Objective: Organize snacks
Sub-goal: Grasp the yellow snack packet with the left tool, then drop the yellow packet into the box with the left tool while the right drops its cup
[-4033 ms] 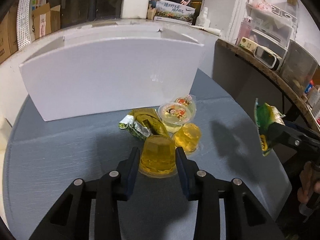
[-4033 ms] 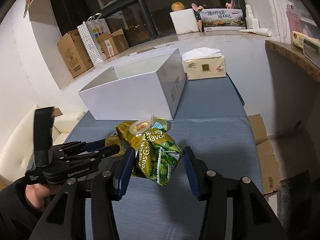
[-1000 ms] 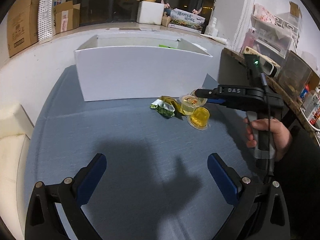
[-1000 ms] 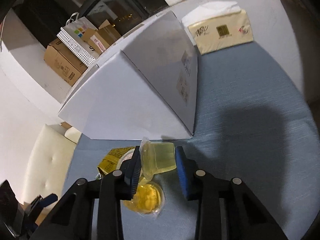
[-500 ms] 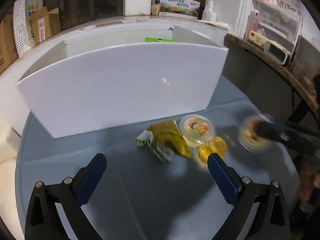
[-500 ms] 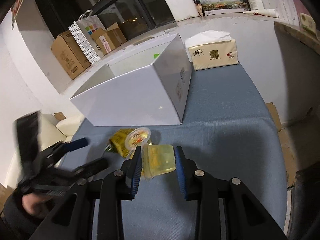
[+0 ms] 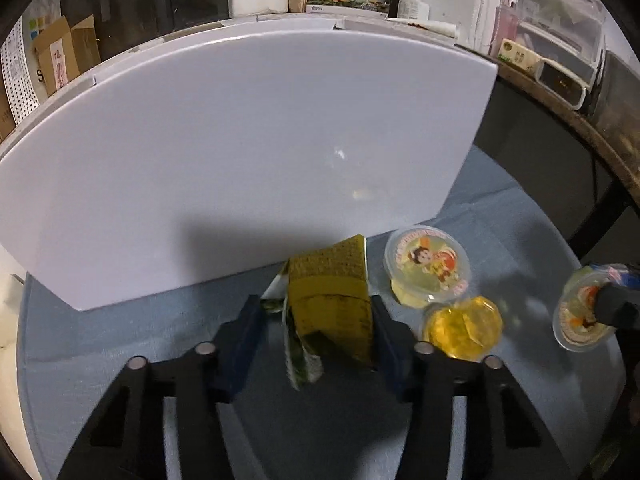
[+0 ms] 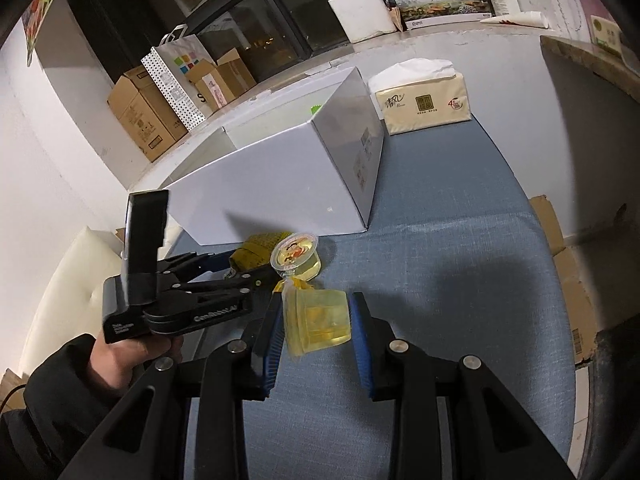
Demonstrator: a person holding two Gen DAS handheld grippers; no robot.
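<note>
Blue-grey cloth covers the table, and a big white box with its top open stands on it, below a dark window with cardboard cartons and a dotted paper bag on the sill. Beside the white box, on its far side in the right wrist view, sits a pack of tissues.

Just in front of the white box's long wall lies a small heap of snacks. The left gripper has just been closing, and its blue pads now press on both sides of a yellow-green snack packet, which stands tilted with its top edge nearly against the box wall. Whether the packet is off the cloth cannot be told. Next to the packet, farther from the box wall's middle, a jelly cup with a cartoon lid sits on the table, and a second jelly cup of yellow jelly touches it on the near side.

The right gripper is clamped on a pale yellow jelly cup, held on its side with the foil rim turned left, above the cloth and well short of the white box. A hand in a dark sleeve grasps the left gripper's handle.
</note>
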